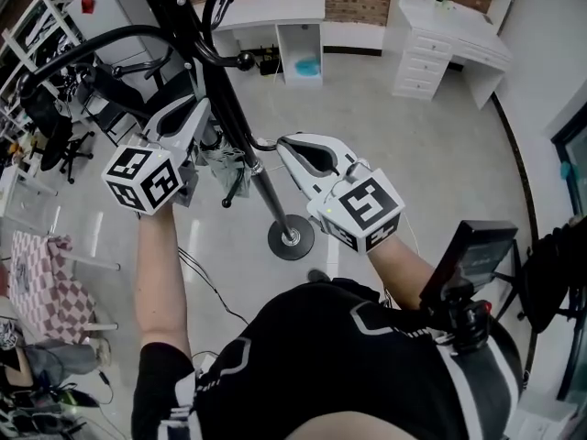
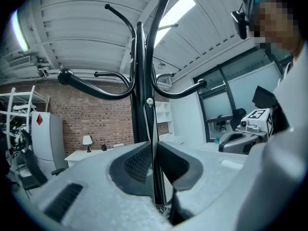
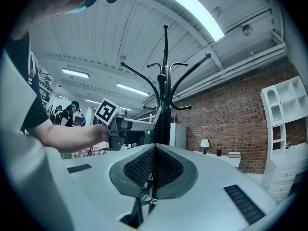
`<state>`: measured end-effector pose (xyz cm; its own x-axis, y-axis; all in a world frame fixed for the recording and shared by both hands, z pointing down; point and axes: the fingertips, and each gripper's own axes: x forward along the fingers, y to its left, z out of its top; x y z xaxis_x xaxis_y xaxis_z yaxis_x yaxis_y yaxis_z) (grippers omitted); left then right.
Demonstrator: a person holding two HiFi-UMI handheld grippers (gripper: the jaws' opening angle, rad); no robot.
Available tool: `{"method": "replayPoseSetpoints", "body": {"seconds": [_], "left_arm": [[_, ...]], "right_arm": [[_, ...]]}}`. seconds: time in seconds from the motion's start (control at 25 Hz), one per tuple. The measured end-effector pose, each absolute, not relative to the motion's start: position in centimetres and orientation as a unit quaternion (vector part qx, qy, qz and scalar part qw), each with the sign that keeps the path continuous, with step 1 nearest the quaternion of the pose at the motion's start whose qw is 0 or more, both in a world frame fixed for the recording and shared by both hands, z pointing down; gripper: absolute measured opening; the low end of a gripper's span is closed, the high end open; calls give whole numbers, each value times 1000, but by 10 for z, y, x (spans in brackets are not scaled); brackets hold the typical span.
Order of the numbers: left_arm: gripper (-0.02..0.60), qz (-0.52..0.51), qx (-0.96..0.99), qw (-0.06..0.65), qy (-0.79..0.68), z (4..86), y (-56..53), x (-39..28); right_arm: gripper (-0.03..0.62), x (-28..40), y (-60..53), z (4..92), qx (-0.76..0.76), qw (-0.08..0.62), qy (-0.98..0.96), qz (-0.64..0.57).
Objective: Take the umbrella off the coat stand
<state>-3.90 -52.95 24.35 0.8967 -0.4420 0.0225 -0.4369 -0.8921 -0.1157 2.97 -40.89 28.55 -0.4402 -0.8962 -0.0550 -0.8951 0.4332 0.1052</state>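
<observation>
The black coat stand (image 1: 234, 108) runs down to its round base (image 1: 291, 238). A folded grey-green umbrella (image 1: 223, 161) hangs against the pole, between my two grippers. My left gripper (image 1: 211, 131) reaches in from the left at the umbrella's top. In the left gripper view its pads (image 2: 139, 160) close on a thin dark strip of the umbrella (image 2: 155, 182), in front of the pole (image 2: 139, 81). My right gripper (image 1: 280, 143) touches the pole from the right. In the right gripper view its jaws (image 3: 154, 150) are shut with a thin strand and a small metal tip (image 3: 150, 201) caught low between them.
White desks (image 1: 275, 12) and a white drawer unit (image 1: 426, 58) line the brick back wall. Office chairs (image 1: 55, 136) and a checked cloth (image 1: 37, 264) are at the left. A black screen on a stand (image 1: 477, 255) is close at my right. People stand far off (image 3: 72, 110).
</observation>
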Motion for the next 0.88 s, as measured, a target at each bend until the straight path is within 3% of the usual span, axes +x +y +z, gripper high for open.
{"method": "replayPoseSetpoints", "body": {"seconds": [0.88], "left_arm": [[26,-9,-963,27,269,242,-527,-42]], "right_arm": [[3,38,-396,279,543,-11,-838,-56]]}}
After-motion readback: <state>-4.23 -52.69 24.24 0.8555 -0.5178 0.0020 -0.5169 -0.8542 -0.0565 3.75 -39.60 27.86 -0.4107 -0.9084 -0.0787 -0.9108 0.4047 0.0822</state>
